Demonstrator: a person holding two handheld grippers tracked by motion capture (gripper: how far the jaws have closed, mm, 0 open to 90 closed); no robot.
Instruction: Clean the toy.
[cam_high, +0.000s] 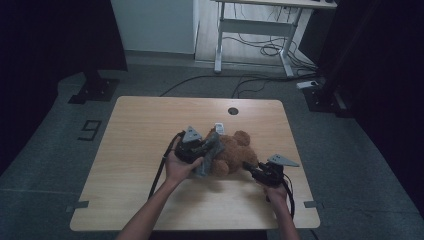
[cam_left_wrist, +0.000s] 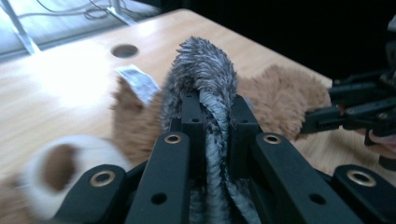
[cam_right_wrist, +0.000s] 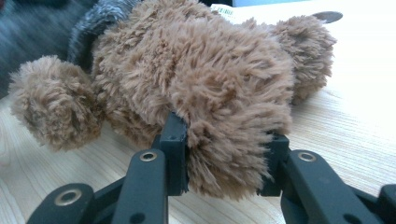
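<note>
A brown plush teddy bear (cam_high: 236, 150) lies on its side on the wooden table (cam_high: 145, 130). A strip of grey fuzzy fabric (cam_high: 211, 154) lies against its left side. My left gripper (cam_high: 210, 146) is shut on that grey fabric (cam_left_wrist: 203, 70), which is pinched between its jaws (cam_left_wrist: 215, 105), with the bear (cam_left_wrist: 280, 100) behind it. My right gripper (cam_high: 248, 165) is shut on a furry limb of the bear (cam_right_wrist: 210, 70), and its jaws (cam_right_wrist: 224, 154) squeeze the fur from both sides. The right gripper (cam_left_wrist: 313, 121) also appears in the left gripper view. A white tag (cam_left_wrist: 137, 81) sticks out of the bear.
A round cable hole (cam_high: 233, 111) sits near the table's far edge. Bare tabletop stretches to the left and front of the bear. On the floor beyond are a white desk frame (cam_high: 255, 27), loose cables (cam_high: 250, 80) and a dark stand base (cam_high: 94, 90).
</note>
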